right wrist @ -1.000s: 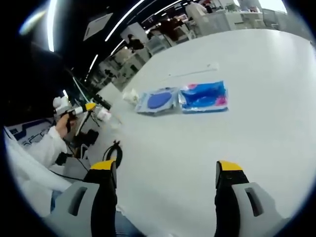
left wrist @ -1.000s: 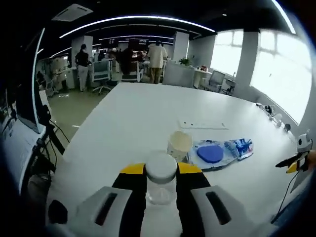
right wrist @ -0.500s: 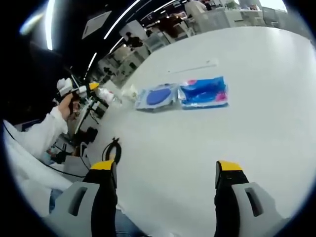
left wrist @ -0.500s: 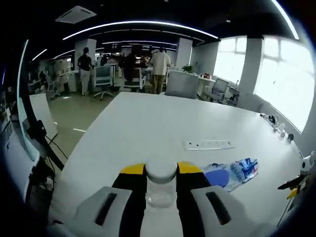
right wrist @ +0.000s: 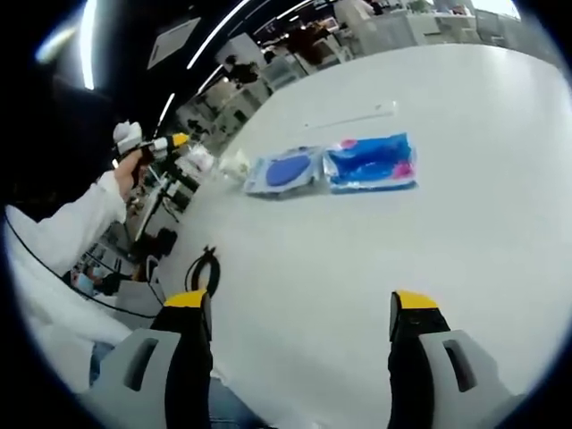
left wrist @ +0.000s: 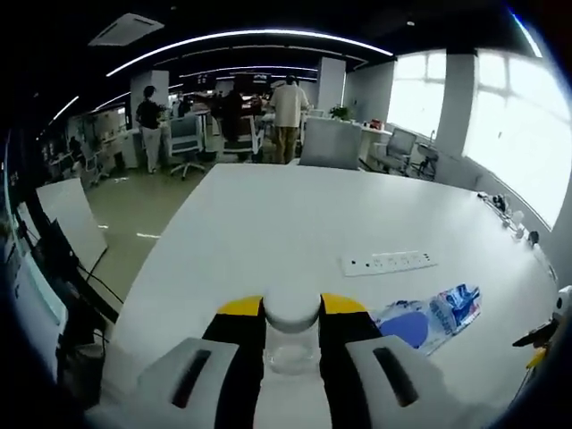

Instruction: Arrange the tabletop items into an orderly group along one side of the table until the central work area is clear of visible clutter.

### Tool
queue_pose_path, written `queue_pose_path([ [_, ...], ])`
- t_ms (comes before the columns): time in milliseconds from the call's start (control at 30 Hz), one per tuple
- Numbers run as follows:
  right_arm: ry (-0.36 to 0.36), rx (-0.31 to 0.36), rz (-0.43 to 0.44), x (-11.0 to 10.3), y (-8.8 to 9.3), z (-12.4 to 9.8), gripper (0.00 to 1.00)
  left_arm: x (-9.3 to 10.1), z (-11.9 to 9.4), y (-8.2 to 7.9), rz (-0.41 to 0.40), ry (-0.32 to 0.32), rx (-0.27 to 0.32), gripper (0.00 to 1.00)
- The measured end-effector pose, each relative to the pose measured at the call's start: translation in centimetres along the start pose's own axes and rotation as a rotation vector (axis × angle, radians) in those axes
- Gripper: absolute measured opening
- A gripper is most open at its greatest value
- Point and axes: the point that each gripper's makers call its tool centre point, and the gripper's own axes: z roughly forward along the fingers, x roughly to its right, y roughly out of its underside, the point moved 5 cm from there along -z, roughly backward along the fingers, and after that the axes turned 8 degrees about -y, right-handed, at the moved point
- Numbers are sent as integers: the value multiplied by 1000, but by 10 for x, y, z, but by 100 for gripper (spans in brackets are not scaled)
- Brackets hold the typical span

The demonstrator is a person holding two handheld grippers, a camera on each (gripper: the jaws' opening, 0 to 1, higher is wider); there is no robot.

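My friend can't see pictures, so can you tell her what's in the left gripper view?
The left gripper is shut on a clear jar with a white lid, held over a big white table. A white power strip and blue plastic packets lie on the table to the right, with an office and people behind.

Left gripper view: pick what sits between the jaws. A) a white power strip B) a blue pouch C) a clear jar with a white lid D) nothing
C: the left gripper has its jaws shut on a clear jar with a white lid, while the white power strip and the blue pouch lie on the table beyond.
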Motion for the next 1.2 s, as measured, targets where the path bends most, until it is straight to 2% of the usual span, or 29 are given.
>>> queue_pose_path([
  [500,12,9,22,8,3,-2,80,9,23,9,3,-23,-52,21],
  [900,19,18,41,12,5,-4,80,10,26,17,22,-48,-80,21],
  [1200,17,16,42,12,7,-3,80,12,25,18,1,-69,-41,21],
])
